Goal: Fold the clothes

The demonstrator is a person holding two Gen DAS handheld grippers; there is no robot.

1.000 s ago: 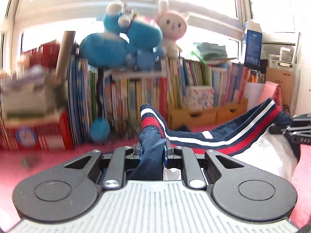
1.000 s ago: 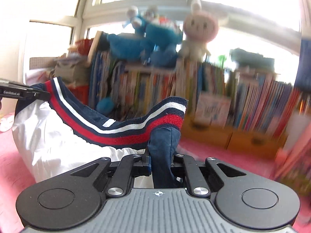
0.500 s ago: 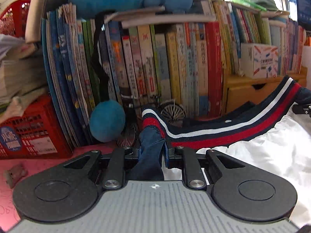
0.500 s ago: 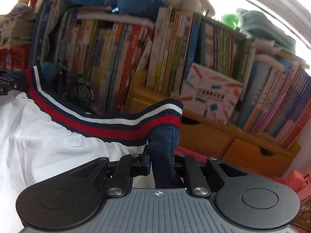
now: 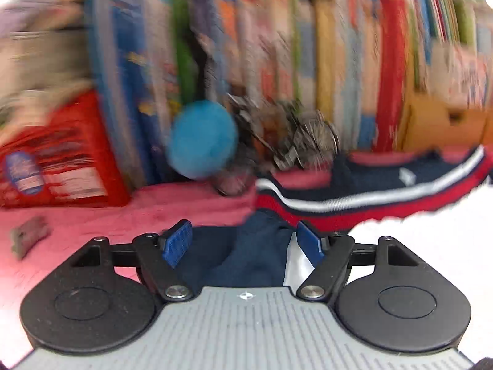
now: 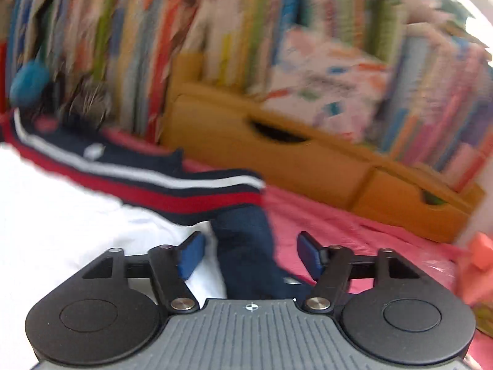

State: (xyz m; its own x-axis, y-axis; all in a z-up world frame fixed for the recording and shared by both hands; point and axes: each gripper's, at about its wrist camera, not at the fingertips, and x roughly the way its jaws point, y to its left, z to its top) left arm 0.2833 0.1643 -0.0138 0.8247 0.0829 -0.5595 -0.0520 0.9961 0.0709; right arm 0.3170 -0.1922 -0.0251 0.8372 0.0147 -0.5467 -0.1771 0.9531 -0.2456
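Both tongs stand with their jaws spread and grip nothing: the left gripper (image 5: 245, 243) and the right gripper (image 6: 251, 252) each straddle a navy fold of the shirt (image 5: 409, 246), with a gap visible between the blue pads (image 5: 178, 242) and the cloth. The shirt, white with a navy, white and red striped collar (image 6: 172, 185), lies on the pink bedspread (image 5: 138, 212), directly in front of the row of books (image 5: 308, 61); the collar runs between the two grippers, parallel to the books. Beside the collar, at the foot of the books, sit a blue ball (image 5: 201, 138) and a small model bicycle (image 5: 295, 135). Judged from this layout, the garment appears laid down and released near its collar corners; no completed fold is visible, so the folding itself seems still ahead. Both views are motion-blurred.
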